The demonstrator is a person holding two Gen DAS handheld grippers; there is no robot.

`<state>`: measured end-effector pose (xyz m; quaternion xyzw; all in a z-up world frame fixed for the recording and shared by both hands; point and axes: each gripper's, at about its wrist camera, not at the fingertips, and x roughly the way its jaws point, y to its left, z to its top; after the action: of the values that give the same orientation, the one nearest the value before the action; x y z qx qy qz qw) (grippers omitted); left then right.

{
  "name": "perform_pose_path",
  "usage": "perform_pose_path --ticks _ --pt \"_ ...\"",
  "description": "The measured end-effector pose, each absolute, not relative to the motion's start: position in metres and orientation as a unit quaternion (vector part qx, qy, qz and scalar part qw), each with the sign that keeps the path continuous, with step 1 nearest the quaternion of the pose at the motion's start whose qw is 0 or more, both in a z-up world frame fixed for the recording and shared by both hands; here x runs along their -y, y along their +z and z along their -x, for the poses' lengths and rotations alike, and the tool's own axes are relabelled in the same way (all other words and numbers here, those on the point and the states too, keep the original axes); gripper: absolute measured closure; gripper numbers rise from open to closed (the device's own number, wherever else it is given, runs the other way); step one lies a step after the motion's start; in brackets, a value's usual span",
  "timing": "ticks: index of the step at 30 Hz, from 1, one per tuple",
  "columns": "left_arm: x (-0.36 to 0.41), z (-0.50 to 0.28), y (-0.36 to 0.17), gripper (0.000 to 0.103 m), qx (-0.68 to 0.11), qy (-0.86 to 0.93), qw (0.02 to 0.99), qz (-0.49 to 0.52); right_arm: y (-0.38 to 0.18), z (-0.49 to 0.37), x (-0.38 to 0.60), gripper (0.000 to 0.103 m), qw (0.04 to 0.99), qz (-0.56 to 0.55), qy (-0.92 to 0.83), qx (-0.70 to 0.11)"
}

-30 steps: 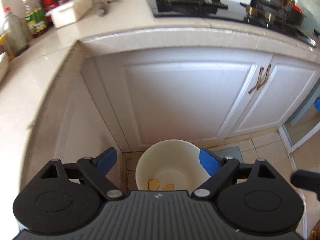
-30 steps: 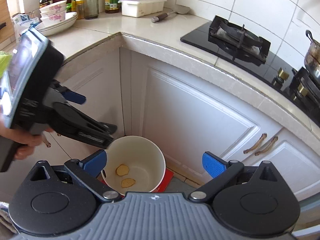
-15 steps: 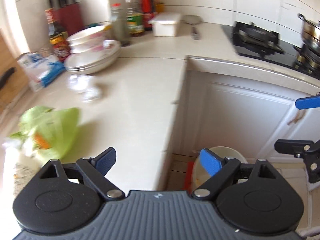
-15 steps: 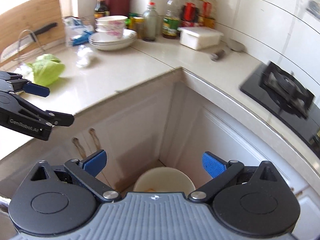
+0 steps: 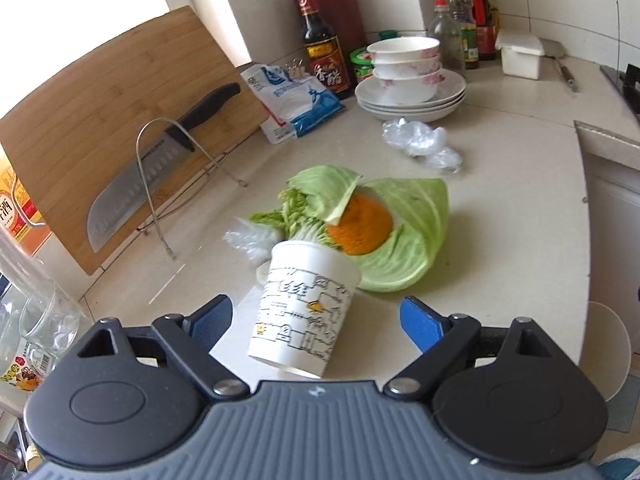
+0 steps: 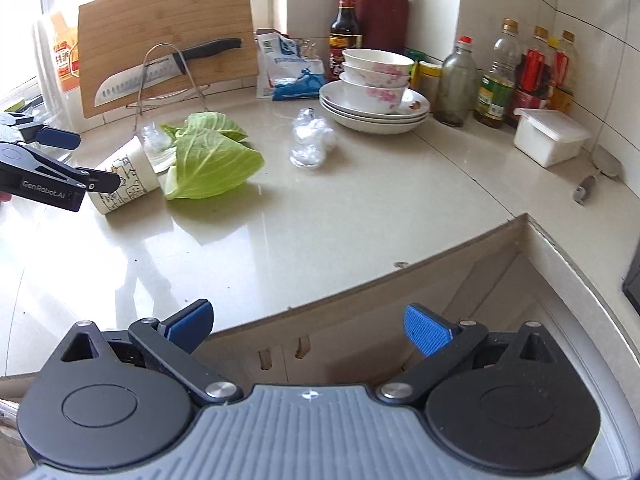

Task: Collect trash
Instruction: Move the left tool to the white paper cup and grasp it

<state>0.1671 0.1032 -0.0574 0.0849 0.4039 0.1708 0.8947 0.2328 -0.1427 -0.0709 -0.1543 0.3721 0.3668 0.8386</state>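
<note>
A white paper cup (image 5: pixel 305 307) with line drawings lies tipped on the counter, between my left gripper's open fingers; it also shows in the right wrist view (image 6: pixel 124 180). My left gripper (image 5: pixel 316 320) is open and empty around the cup, not touching it. Behind the cup lie cabbage leaves (image 5: pixel 404 236) with an orange peel (image 5: pixel 360 226) and crumpled clear plastic (image 5: pixel 420 142). The white bin's rim (image 5: pixel 608 344) shows below the counter edge. My right gripper (image 6: pixel 308 324) is open and empty, above the counter's front edge, far from the trash.
A knife (image 5: pixel 140 180) on a wire rack leans against a wooden cutting board (image 5: pixel 100 120). Stacked bowls on plates (image 5: pixel 408 80), a blue-white bag (image 5: pixel 296 100), sauce bottles (image 5: pixel 320 40) and a white box (image 5: pixel 520 54) stand at the back. A glass (image 5: pixel 44 320) stands at left.
Both grippers swung up from the bin on the floor to the counter. The left gripper moved in over the trash pile, with the paper cup now between its open fingers.
</note>
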Motion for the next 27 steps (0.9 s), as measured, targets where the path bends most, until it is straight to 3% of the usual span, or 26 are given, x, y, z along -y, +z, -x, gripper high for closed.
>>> perform_pose_path --ticks 3,13,27 --pt "-0.117 -0.171 -0.069 0.014 -0.420 0.165 0.888 -0.085 -0.073 -0.235 0.130 0.000 0.832 0.155 0.380 -0.374" --pt "-0.139 -0.182 -0.086 0.040 -0.447 0.139 0.882 -0.062 -0.078 -0.241 0.107 0.000 0.823 0.146 0.397 -0.378" --pt "-0.149 -0.166 -0.067 0.042 -0.427 0.140 0.893 -0.021 -0.095 -0.258 0.036 0.000 0.797 0.150 0.463 -0.358"
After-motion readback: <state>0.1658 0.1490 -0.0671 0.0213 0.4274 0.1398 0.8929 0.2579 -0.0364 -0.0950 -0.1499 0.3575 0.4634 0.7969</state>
